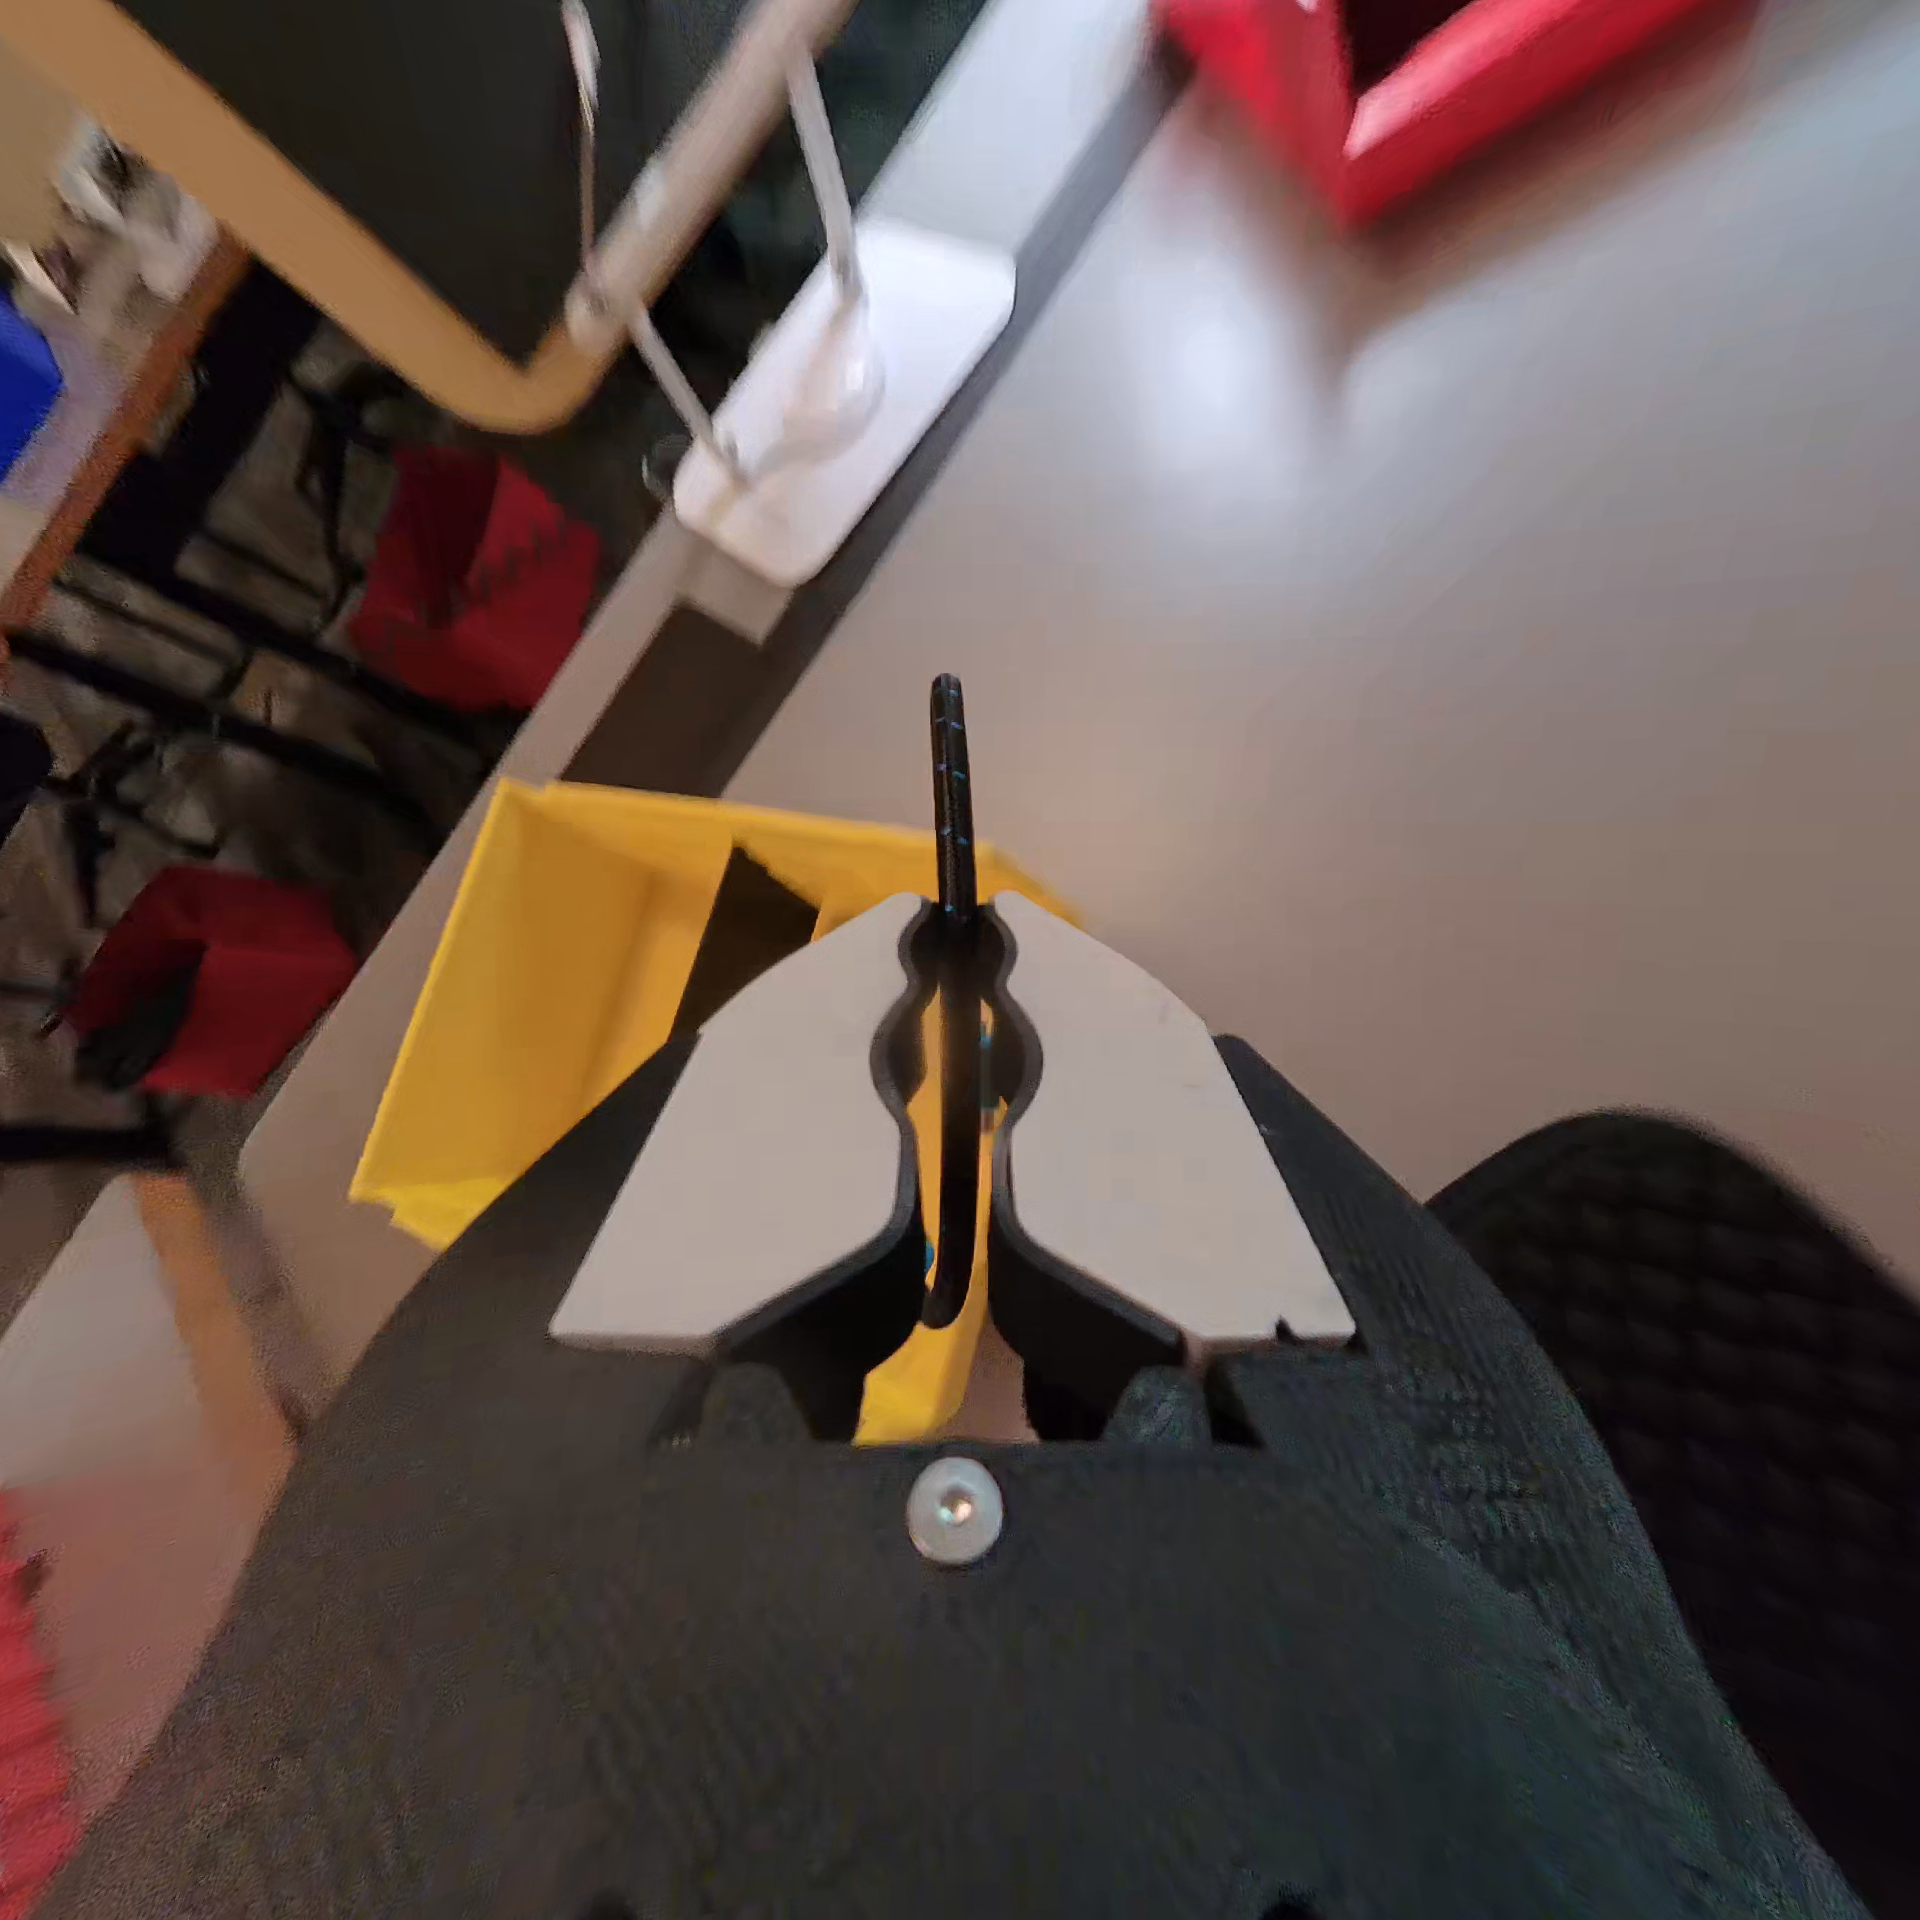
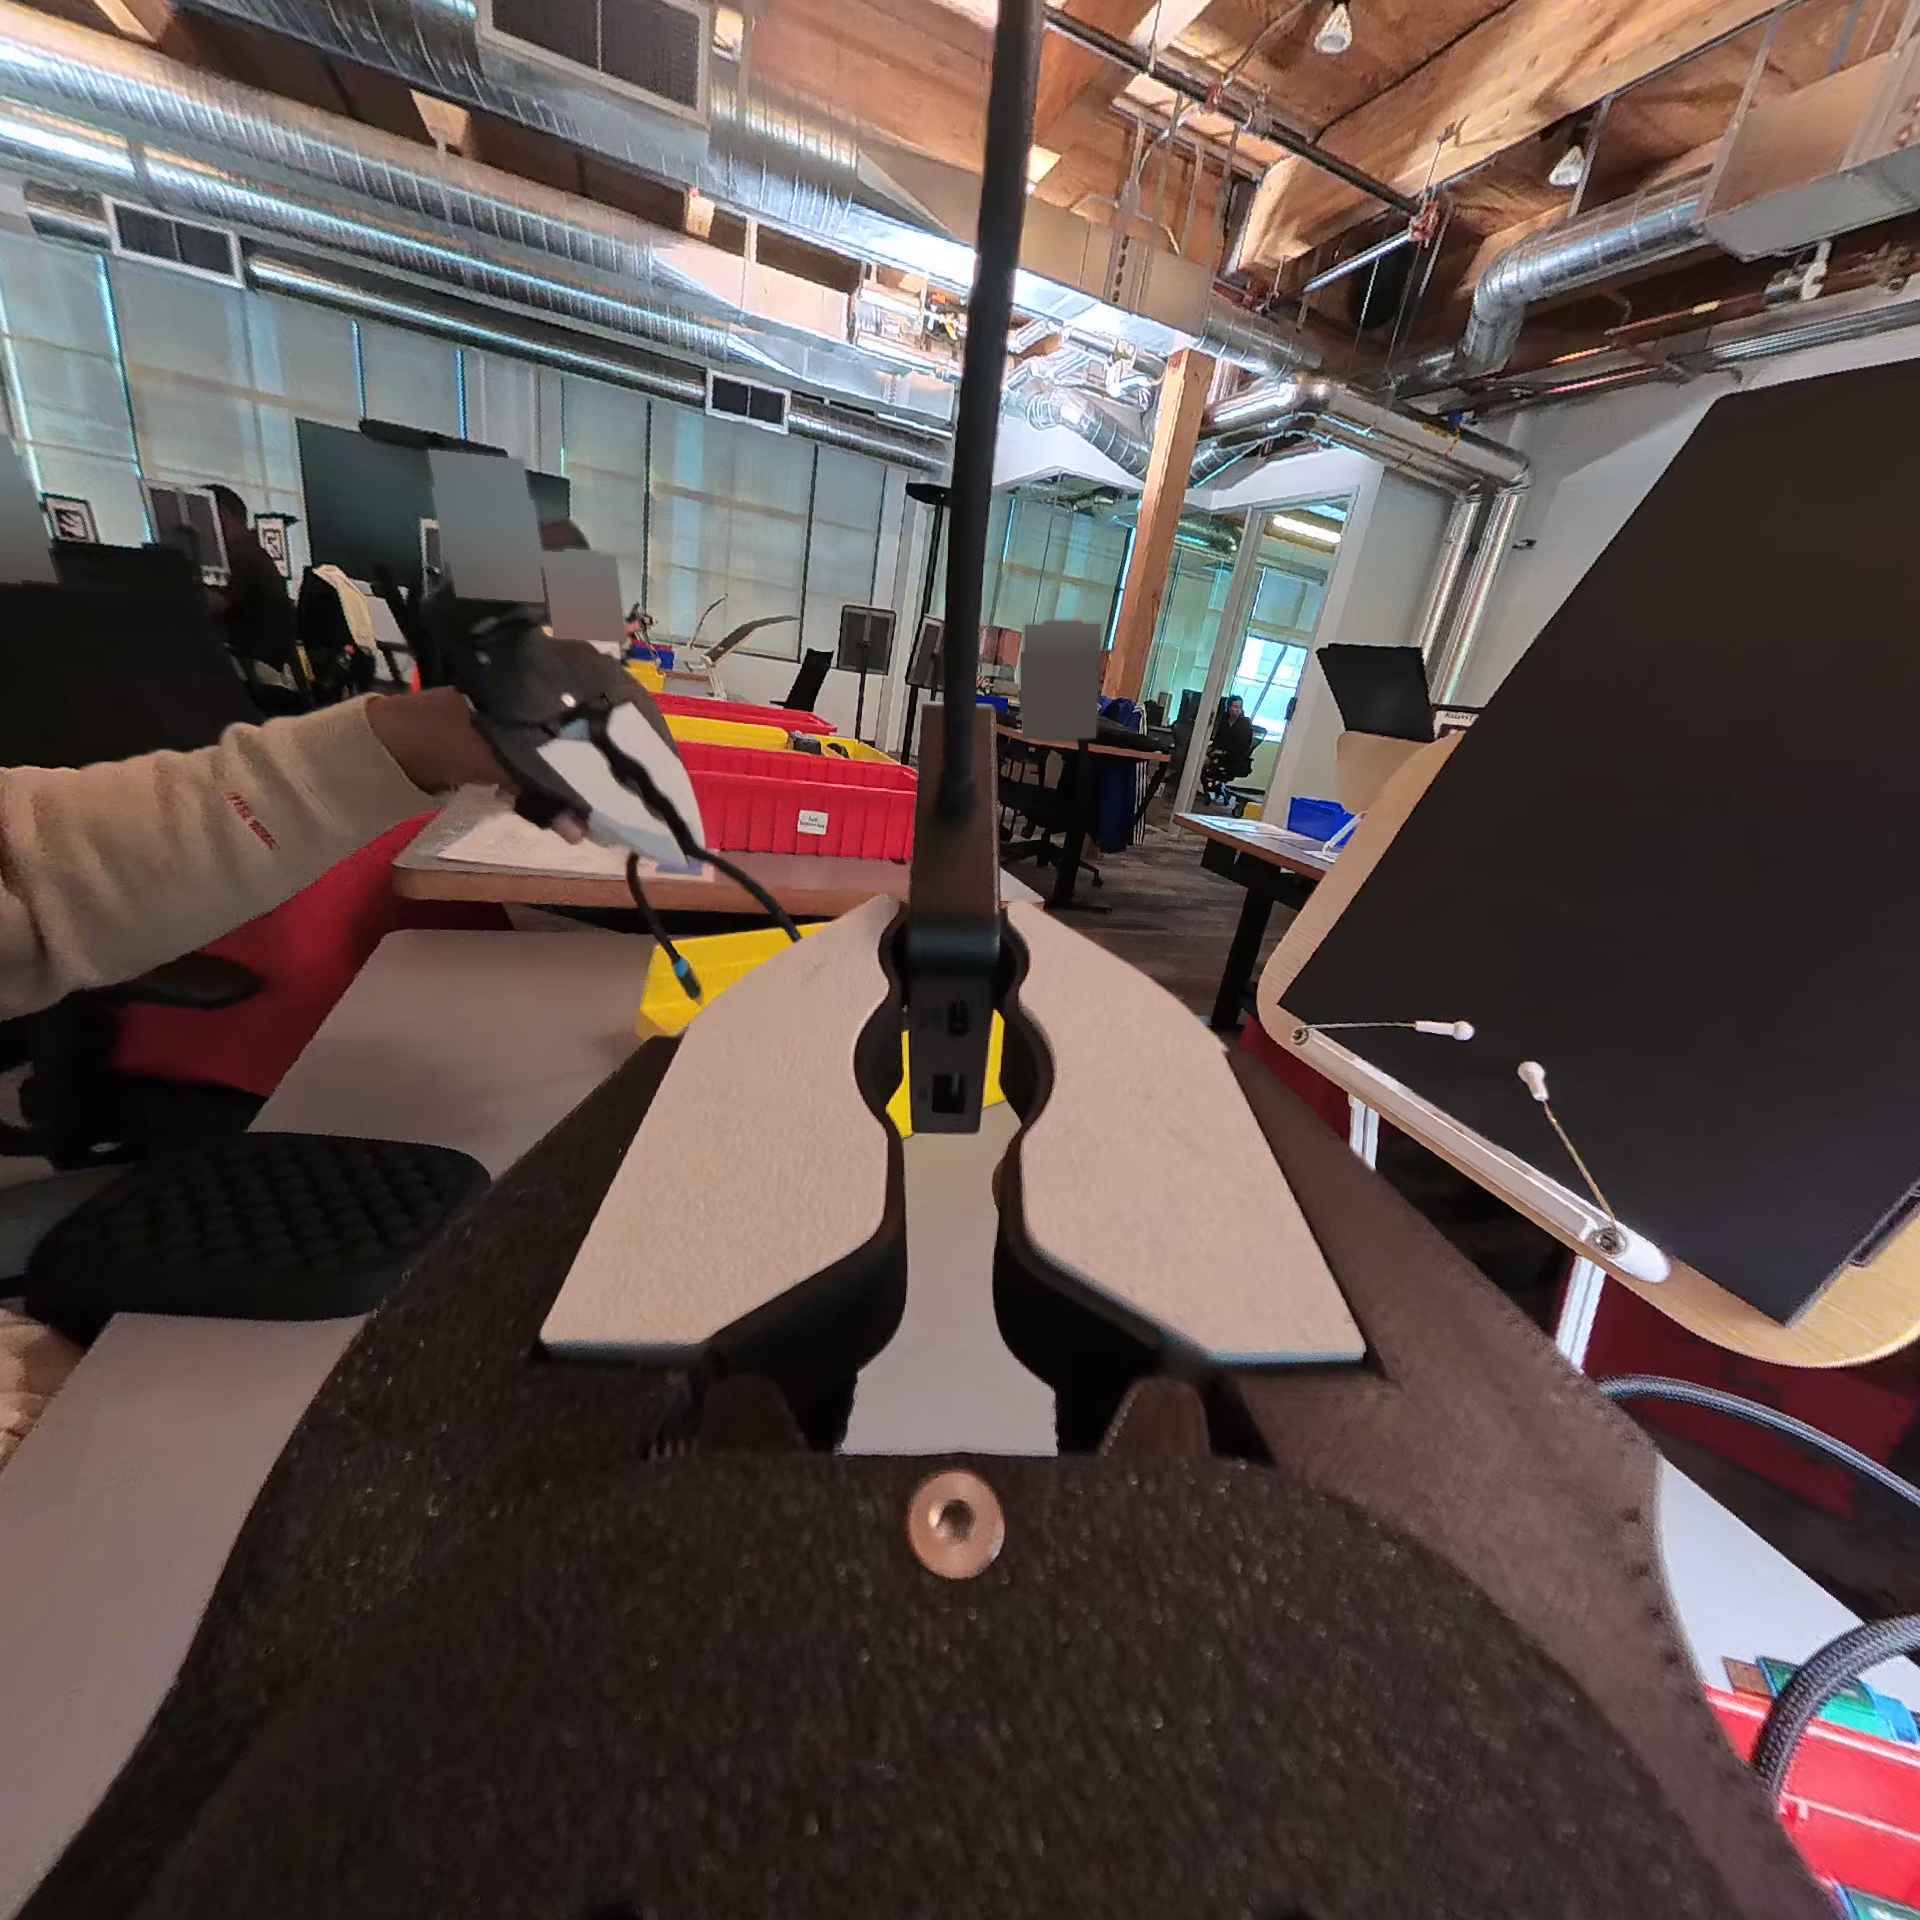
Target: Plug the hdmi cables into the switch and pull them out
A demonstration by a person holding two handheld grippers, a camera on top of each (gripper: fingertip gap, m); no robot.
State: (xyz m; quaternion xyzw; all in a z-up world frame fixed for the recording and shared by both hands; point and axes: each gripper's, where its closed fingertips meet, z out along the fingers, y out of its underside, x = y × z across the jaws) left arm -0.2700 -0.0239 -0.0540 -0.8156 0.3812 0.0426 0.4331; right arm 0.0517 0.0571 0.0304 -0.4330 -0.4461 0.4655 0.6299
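In the left wrist view my left gripper (image 1: 954, 914) is shut on a thin black braided HDMI cable (image 1: 951, 790) with blue flecks. The cable loops up above the fingertips, over a yellow bin (image 1: 540, 987). In the right wrist view my right gripper (image 2: 951, 914) is shut on the dark switch (image 2: 948, 1049), held upright with port openings facing the camera. A black cable (image 2: 992, 416) rises straight up from the switch. The left gripper also shows at the left of the right wrist view (image 2: 670, 842). The cable's blue-tipped plug (image 2: 684, 977) dangles from it above the yellow bin (image 2: 748, 961).
A grey table (image 1: 1351, 727) carries a red bin (image 1: 1455, 114) at its far end and a white clamp base (image 1: 842, 405) at its edge. Black mesh armrests (image 1: 1704, 1299) (image 2: 249, 1226) sit close by. A black board with a wooden rim (image 2: 1662, 883) stands at the right, with red bins (image 2: 800, 800) behind. The left gripper's tips are roughly 35 cm from the right gripper's.
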